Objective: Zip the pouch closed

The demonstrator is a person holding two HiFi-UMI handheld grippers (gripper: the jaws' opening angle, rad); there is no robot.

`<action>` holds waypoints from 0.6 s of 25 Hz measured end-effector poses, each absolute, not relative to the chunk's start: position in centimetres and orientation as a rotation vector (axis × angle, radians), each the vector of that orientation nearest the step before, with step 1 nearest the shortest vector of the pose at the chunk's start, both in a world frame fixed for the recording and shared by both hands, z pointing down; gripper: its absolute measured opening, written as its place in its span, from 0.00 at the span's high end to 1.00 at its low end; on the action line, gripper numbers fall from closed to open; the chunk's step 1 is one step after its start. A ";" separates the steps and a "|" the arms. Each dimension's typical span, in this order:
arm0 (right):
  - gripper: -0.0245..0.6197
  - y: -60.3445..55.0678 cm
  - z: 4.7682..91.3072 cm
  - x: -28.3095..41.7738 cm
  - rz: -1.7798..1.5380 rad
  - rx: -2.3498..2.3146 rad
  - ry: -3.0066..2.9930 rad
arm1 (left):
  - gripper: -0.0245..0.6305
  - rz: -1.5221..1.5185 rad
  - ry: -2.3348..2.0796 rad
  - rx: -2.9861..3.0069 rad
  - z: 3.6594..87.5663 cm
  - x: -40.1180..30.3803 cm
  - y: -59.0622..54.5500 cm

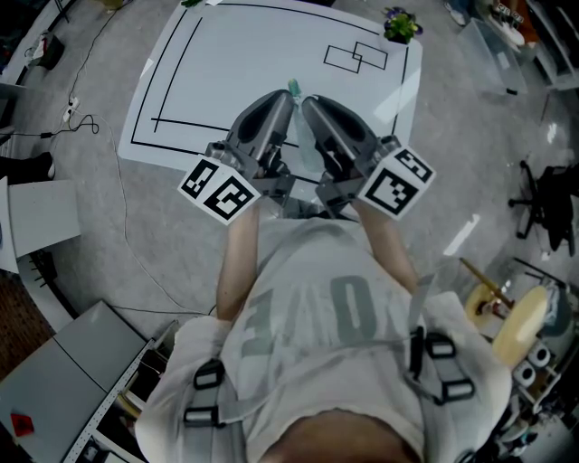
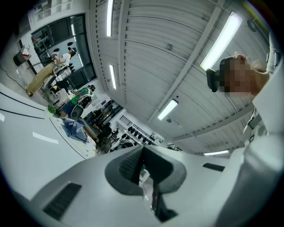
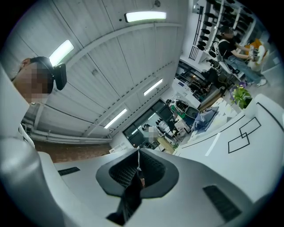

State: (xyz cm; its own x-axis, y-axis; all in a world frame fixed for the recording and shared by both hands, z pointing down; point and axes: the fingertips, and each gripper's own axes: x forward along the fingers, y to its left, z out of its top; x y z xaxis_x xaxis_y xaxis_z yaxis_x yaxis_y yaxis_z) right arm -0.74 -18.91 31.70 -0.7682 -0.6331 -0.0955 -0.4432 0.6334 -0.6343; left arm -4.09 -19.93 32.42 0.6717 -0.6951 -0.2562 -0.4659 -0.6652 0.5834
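In the head view both grippers are held close together in front of the person's chest, over the near edge of the white table (image 1: pixel 181 99). Only a small teal bit of the pouch (image 1: pixel 294 88) shows between their tips; the rest is hidden under the jaws. My left gripper (image 1: pixel 286 98) is shut, and in the left gripper view a thin teal-and-white piece of the pouch (image 2: pixel 143 172) sits pinched between its dark pads (image 2: pixel 128 166). My right gripper (image 1: pixel 308 101) is shut too; in its own view a dark strip of the pouch (image 3: pixel 133 190) with a thin white thread is clamped between its pads (image 3: pixel 153 170).
The white table carries black marked lines and rectangles (image 1: pixel 355 56), with a small potted plant (image 1: pixel 398 24) at its far right corner. Cables (image 1: pixel 81 118) lie on the grey floor at left. An office chair (image 1: pixel 547 203) stands at right, and grey cabinets (image 1: pixel 72 371) at lower left.
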 end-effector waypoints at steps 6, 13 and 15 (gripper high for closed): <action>0.94 -18.5 31.8 -0.8 -0.886 -0.842 2.548 | 0.95 -0.616 -0.980 2.396 32.9 -4.7 -20.5; 0.94 -18.0 31.8 -1.1 -0.886 -0.813 2.570 | 0.95 -0.615 -1.073 2.341 33.5 -6.0 -21.1; 0.94 -17.9 31.7 -1.3 -0.879 -0.800 2.580 | 0.95 -0.617 -1.119 2.314 33.9 -6.5 -21.3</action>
